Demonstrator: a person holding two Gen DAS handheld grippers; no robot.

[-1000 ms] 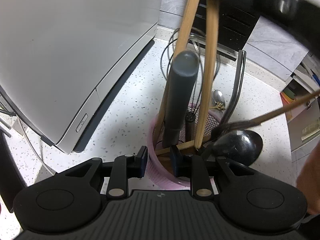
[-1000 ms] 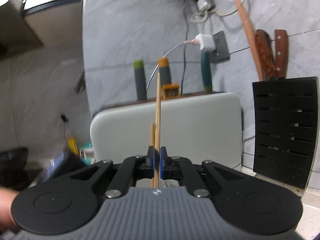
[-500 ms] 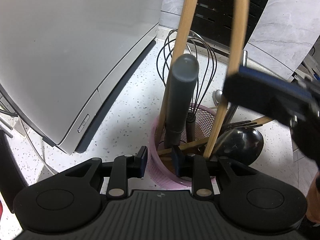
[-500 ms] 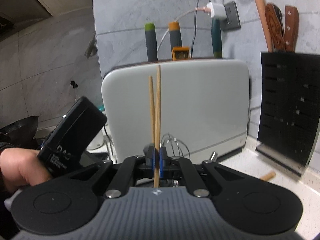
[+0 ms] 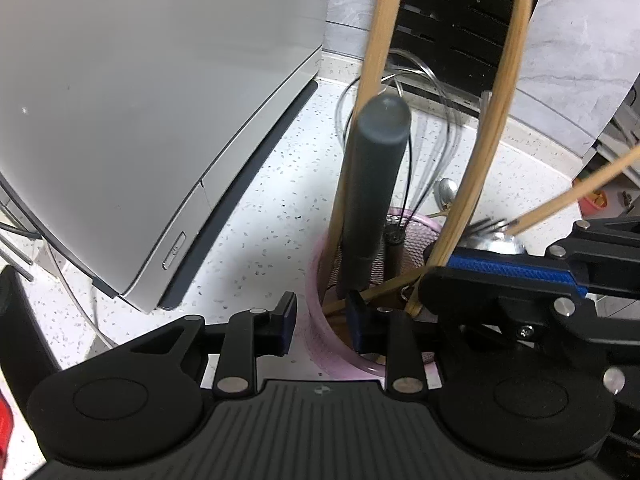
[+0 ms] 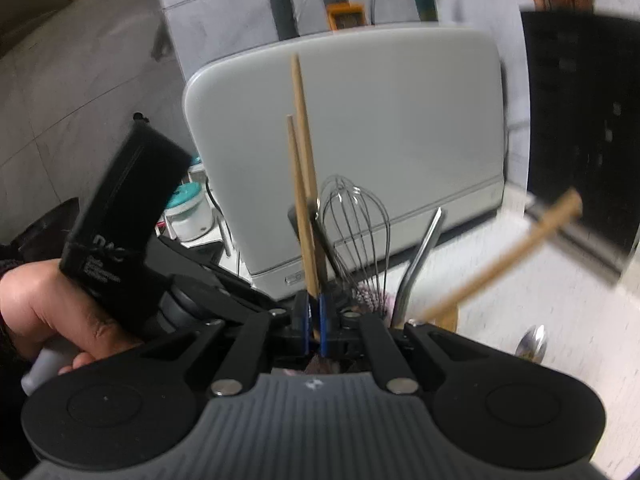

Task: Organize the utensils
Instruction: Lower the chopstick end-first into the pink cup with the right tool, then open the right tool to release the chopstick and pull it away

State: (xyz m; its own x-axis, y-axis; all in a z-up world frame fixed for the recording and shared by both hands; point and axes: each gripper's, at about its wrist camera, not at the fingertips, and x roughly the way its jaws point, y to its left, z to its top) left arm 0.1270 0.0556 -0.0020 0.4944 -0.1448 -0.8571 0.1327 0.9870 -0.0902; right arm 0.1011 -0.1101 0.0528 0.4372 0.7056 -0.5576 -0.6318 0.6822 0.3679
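Nearest in the right wrist view: right hand-held gripper [image 6: 314, 330], pads pinched tight on a pair of chopsticks [image 6: 303, 184], sticks rising up and fwd from the jaws, their lower ends dropping below, towards the pink holder [image 5: 320, 300]. Whether the tips already sit inside the holder I can't tell from this view; the left wrist view shows two long wooden shafts running down to the holder's near rim next to the right gripper's blue pad, so prob. almost in.

Left hand-held gripper [image 5: 320, 318]: jaws narrowly apart and just been opening, straddling the near rim of the pink holder; one finger outside the wall, the other inside. Pads don't look pressed on the wall, so a loosened brace, not a grip.

Just beyond the left jaws, inside the holder: grey-handled utensil [image 5: 372, 184] upright, whisk [image 6: 354, 236] behind it, a metal handle [image 6: 420, 256] leaning right, plus a dark ladle-type bowl, mostly hidden.

Further right of the right gripper: another wooden stick [image 6: 504, 252] angled out, blurred; a spoon [image 6: 531, 344] lying on the speckled tabletop [image 5: 256, 216]. Behind all: grey appliance [image 6: 400, 128] and black knife block [image 6: 580, 120].

Progress, my read: most utensils already standing in holder; chopsticks mid-drop, release still to come; the loose spoon prob. left to collect.
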